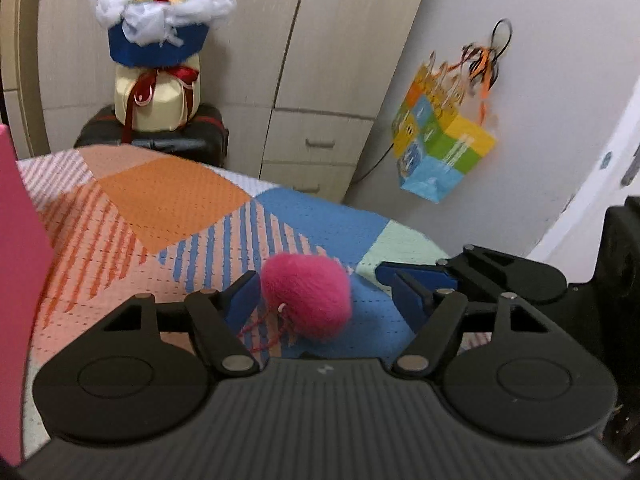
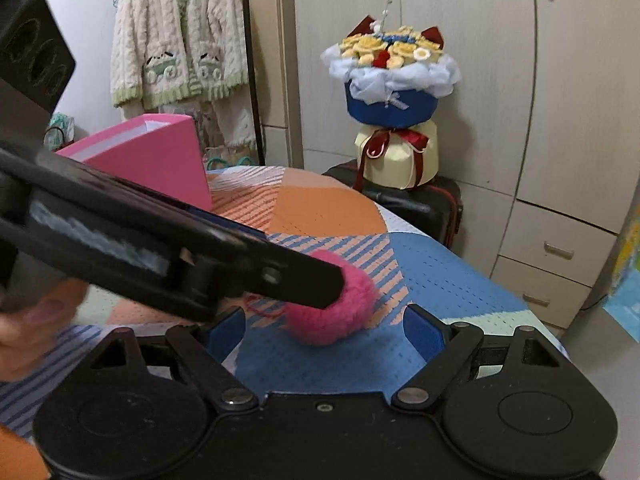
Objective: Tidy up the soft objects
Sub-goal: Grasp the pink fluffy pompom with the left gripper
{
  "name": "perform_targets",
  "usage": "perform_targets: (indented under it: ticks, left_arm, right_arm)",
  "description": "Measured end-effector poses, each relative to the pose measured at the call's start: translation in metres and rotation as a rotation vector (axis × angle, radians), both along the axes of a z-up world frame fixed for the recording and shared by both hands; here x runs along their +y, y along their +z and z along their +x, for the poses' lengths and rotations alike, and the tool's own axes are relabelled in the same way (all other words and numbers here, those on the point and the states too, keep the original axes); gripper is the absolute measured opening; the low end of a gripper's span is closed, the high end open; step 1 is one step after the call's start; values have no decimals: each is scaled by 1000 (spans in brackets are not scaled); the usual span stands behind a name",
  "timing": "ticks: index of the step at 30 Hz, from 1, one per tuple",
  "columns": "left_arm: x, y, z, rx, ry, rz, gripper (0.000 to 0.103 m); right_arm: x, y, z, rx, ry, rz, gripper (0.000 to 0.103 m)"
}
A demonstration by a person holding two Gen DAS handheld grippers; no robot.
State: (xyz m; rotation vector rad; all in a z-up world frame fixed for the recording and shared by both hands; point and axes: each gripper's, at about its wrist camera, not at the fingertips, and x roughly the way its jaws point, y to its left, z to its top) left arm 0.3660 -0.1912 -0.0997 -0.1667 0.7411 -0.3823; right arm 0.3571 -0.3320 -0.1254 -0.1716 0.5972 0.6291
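Observation:
A fluffy pink pompom [image 1: 308, 295] with a red cord lies on the patterned bed cover [image 1: 176, 200]. My left gripper [image 1: 326, 298] is open, its blue pads on either side of the pompom; the left pad is close to it, the right one apart. In the right wrist view the pompom [image 2: 336, 312] lies ahead of my open right gripper [image 2: 324, 330], and the left gripper's black finger [image 2: 280, 276] reaches across onto it. A pink box [image 2: 160, 160] stands open at the back left of the bed.
A bouquet [image 2: 394, 80] stands on a black suitcase [image 2: 420, 208] beside the bed, before a wardrobe with drawers. A colourful gift bag [image 1: 440, 144] hangs on the wall. A knitted cardigan [image 2: 180, 40] hangs behind the box. The right gripper [image 1: 460, 276] shows at the left view's right.

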Motion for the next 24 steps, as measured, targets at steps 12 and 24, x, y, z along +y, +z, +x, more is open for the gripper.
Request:
perform_targets:
  ticks: [12,24]
  left_arm:
    - [1,-23,13,57,16,33,44]
    - [0,-2,-33,-7,-42,68,41]
  right_arm:
    - [10,-14,5,0,9,-12,50]
    - [17,4,-39,-23,-66,6,45]
